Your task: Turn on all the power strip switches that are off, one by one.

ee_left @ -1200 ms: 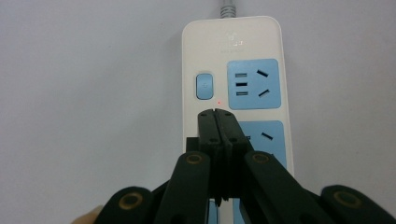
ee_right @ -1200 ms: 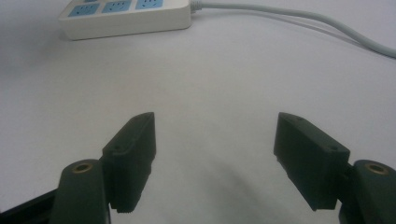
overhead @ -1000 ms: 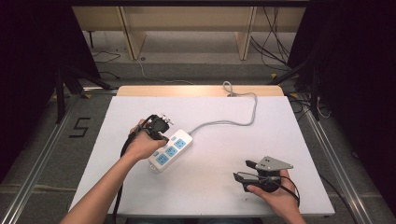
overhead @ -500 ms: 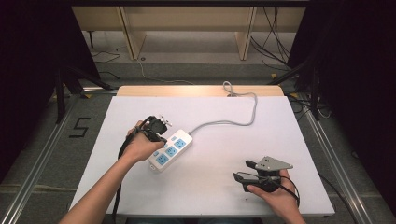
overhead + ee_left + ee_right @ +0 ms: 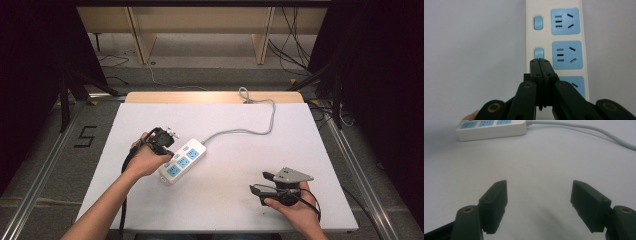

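A white power strip (image 5: 182, 161) with three blue sockets lies slantwise on the white table (image 5: 225, 215), left of the middle. Its grey cable (image 5: 250, 131) curves away to the far edge. My left gripper (image 5: 169, 150) is shut with nothing between its jaws. In the left gripper view its joined tips (image 5: 540, 61) sit at the lower edge of the middle blue switch (image 5: 539, 52) on the power strip (image 5: 531, 37). My right gripper (image 5: 258, 182) rests low at the front right, open and holding nothing. Its jaws (image 5: 539, 187) point over bare table toward the power strip (image 5: 491, 128) and cable (image 5: 586, 130).
A wooden strip (image 5: 200, 97) runs along the table's far edge, where the cable loops off. Beyond stand wooden shelf legs (image 5: 262, 35) and loose floor cables. A "5" mark (image 5: 85, 136) is on the floor at the left. Metal rails flank the table.
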Demonstrator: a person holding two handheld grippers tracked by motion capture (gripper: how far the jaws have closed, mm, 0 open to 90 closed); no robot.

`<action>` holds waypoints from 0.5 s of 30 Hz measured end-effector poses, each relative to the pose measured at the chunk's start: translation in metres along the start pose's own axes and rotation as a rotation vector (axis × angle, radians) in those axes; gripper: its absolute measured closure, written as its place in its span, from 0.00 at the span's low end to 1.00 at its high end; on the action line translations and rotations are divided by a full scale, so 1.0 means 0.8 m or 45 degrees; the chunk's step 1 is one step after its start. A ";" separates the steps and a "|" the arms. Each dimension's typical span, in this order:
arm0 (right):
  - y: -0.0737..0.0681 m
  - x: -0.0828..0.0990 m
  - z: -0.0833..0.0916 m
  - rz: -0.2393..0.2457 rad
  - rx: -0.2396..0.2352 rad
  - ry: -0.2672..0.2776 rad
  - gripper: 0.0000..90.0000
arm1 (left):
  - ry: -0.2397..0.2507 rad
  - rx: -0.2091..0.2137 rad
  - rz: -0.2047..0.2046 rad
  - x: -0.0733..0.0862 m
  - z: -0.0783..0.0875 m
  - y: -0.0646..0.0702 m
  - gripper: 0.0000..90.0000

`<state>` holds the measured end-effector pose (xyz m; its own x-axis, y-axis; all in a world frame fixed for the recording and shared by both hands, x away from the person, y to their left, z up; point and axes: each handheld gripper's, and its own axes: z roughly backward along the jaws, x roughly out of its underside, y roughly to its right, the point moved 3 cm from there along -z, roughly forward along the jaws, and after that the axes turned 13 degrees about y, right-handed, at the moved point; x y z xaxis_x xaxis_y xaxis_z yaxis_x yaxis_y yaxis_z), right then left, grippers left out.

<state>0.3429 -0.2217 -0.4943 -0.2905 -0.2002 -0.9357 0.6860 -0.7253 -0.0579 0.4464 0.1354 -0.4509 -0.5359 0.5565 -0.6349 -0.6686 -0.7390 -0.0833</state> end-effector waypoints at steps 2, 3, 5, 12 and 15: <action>0.000 0.000 0.000 -0.002 0.001 0.000 0.34 | -0.006 0.000 -0.002 0.002 0.000 -0.001 1.00; 0.000 0.000 0.000 -0.003 0.001 0.000 0.34 | -0.005 0.002 0.000 0.004 0.000 0.000 1.00; 0.000 0.000 0.000 -0.005 0.002 -0.002 0.34 | -0.012 0.003 0.000 0.006 -0.001 0.000 1.00; 0.000 0.000 0.000 -0.006 0.001 -0.001 0.34 | -0.027 0.005 -0.002 0.012 -0.001 0.000 1.00; 0.000 0.000 0.000 -0.005 0.002 -0.003 0.34 | -0.032 0.004 0.000 0.014 -0.001 -0.001 1.00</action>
<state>0.3432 -0.2220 -0.4946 -0.2945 -0.1991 -0.9347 0.6839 -0.7271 -0.0606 0.4413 0.1418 -0.4583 -0.5484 0.5658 -0.6157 -0.6703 -0.7377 -0.0808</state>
